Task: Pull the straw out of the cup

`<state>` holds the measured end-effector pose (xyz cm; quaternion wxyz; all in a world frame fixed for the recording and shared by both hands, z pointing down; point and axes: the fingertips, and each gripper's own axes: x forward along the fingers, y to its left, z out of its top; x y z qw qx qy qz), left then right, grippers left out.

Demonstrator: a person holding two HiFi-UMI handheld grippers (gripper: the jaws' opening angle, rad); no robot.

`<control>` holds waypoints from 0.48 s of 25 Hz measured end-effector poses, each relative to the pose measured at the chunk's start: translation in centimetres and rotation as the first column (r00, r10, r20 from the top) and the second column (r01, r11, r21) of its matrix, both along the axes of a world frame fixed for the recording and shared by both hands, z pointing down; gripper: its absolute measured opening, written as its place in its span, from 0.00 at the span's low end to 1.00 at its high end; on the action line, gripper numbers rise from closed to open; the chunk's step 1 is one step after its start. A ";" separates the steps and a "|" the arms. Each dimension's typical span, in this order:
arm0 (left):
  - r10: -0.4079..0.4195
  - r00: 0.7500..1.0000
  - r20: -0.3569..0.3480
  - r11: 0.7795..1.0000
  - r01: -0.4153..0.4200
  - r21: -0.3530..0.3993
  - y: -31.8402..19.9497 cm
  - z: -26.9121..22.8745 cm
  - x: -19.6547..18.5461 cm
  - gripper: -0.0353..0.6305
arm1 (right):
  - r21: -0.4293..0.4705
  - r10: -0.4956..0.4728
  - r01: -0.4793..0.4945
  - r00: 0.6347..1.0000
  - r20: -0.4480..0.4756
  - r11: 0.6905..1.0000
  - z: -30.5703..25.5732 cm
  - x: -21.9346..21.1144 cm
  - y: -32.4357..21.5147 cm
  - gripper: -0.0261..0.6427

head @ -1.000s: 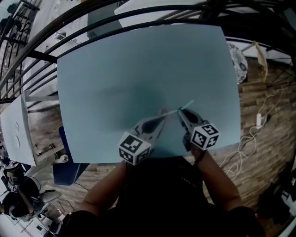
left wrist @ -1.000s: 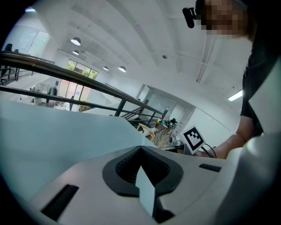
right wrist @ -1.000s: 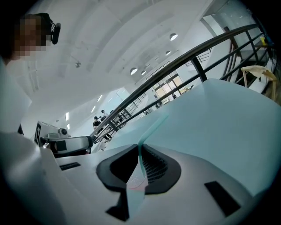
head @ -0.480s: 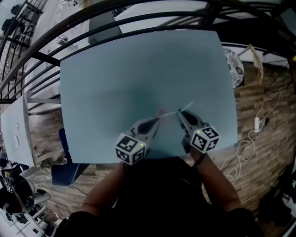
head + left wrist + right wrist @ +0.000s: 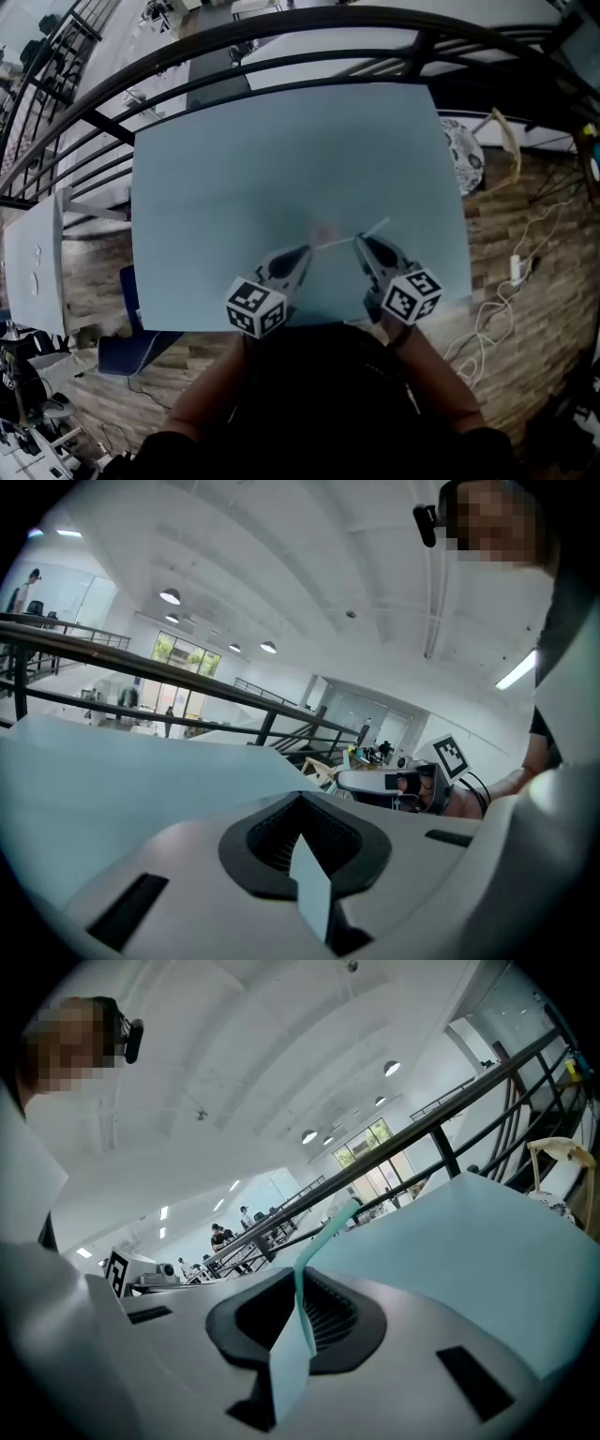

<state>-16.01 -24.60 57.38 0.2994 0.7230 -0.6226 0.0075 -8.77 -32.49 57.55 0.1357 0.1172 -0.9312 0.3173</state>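
**Right tool clamps straw, left tool closed on nothing visible**

Head view: pale blue desk (image 5: 281,150) fills the centre, with a dark railing (image 5: 281,28) arcing over it at 12 o'clock. Both tools sit near the desk's near edge at 6 o'clock, their tips close together. The left tool (image 5: 302,253) points to 1 o'clock and the right tool (image 5: 360,242) to 11 o'clock. The straw (image 5: 375,228) is a thin white line passing the right tool's tip, with its free end toward 2 o'clock and its other end toward the left tool's tip. There is a faint pinkish smudge (image 5: 323,233) just beyond the left tip; I can't tell if it is the cup.

Left gripper view: the left tool (image 5: 305,855) has its jaws pressed together and nothing shows between them. The desk (image 5: 112,780) lies at 9 o'clock. The right tool (image 5: 389,782) is visible at 3 o'clock, beyond the jaws.

Right gripper view: the right tool (image 5: 295,1335) has its jaws closed on the straw (image 5: 323,1237). The straw rises out of the jaws and tilts toward 1 o'clock, with the desk (image 5: 469,1251) behind it at 3 o'clock. The left tool (image 5: 141,1281) is at 9 o'clock.
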 end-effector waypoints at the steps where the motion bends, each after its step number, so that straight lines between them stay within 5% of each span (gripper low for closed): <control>1: -0.009 1.000 0.003 1.000 0.009 0.003 0.3 -0.2 0.1 0.07 | 0.007 -0.007 0.007 1.000 0.006 1.000 -0.5 0.3 0.4 0.10; 12: -0.094 0.993 0.075 0.994 0.089 0.062 2.9 -4.1 2.1 0.07 | 0.056 -0.097 0.092 0.990 0.098 0.994 -4.9 3.7 4.2 0.10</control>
